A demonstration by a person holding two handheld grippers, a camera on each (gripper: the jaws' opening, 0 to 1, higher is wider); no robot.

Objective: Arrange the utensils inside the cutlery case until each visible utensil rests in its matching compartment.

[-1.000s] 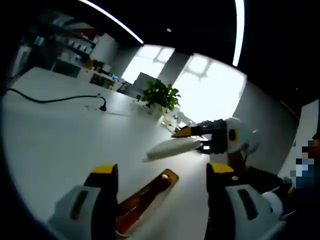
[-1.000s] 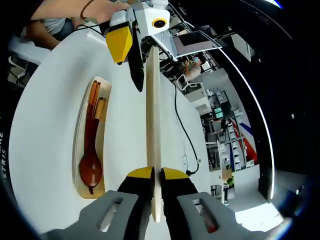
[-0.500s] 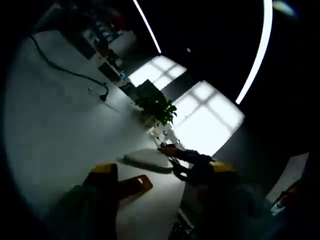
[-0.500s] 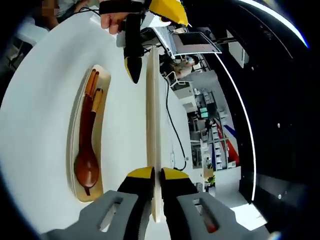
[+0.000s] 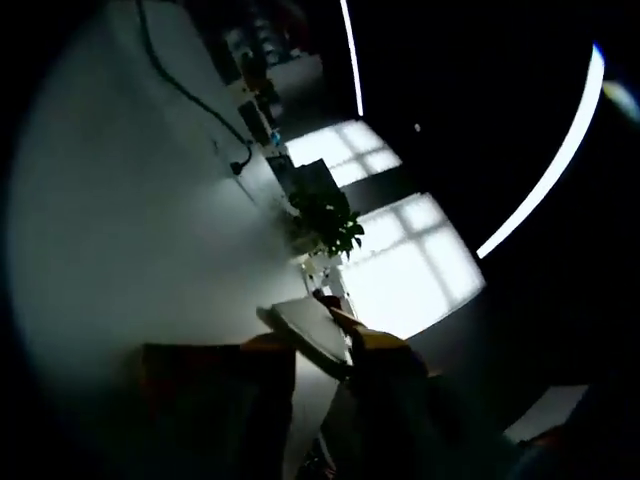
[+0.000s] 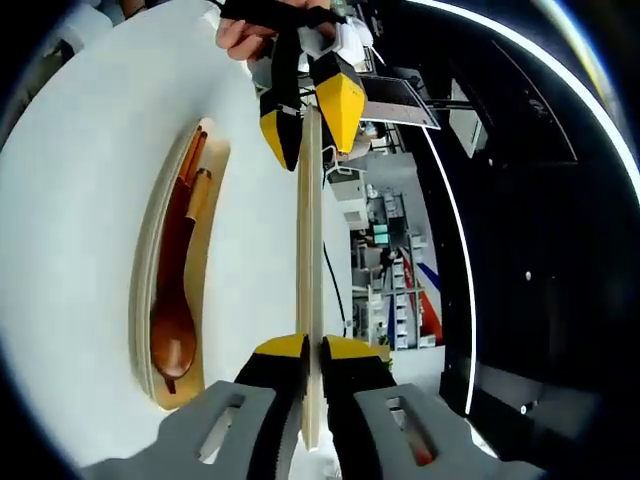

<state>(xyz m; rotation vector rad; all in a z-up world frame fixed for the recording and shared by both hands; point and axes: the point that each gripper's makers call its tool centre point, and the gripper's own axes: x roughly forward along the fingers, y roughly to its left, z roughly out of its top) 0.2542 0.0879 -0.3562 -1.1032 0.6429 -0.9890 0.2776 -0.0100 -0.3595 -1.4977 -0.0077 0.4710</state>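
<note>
In the right gripper view my right gripper (image 6: 310, 350) is shut on the near end of a thin pale case lid (image 6: 309, 230), seen edge-on and held above the white table. At the lid's far end my left gripper (image 6: 310, 115) stands open, one yellow-tipped jaw on each side of it. The open cutlery case (image 6: 148, 270) lies to the left with a brown spoon (image 6: 172, 320) and wooden chopsticks (image 6: 195, 185) in it. The left gripper view is dim; there the lid's pale end (image 5: 305, 330) sits between the jaws of my left gripper (image 5: 312, 348).
A person's hand (image 6: 245, 35) holds the left gripper. A black cable (image 5: 190, 95) runs over the white table (image 5: 120, 230) toward a potted plant (image 5: 325, 215) by bright windows. Shelves and desks stand beyond the table's far edge.
My left gripper has turned and moved from beside the lid's far end to straddling it. The left gripper view has tilted and darkened. My right gripper keeps its hold.
</note>
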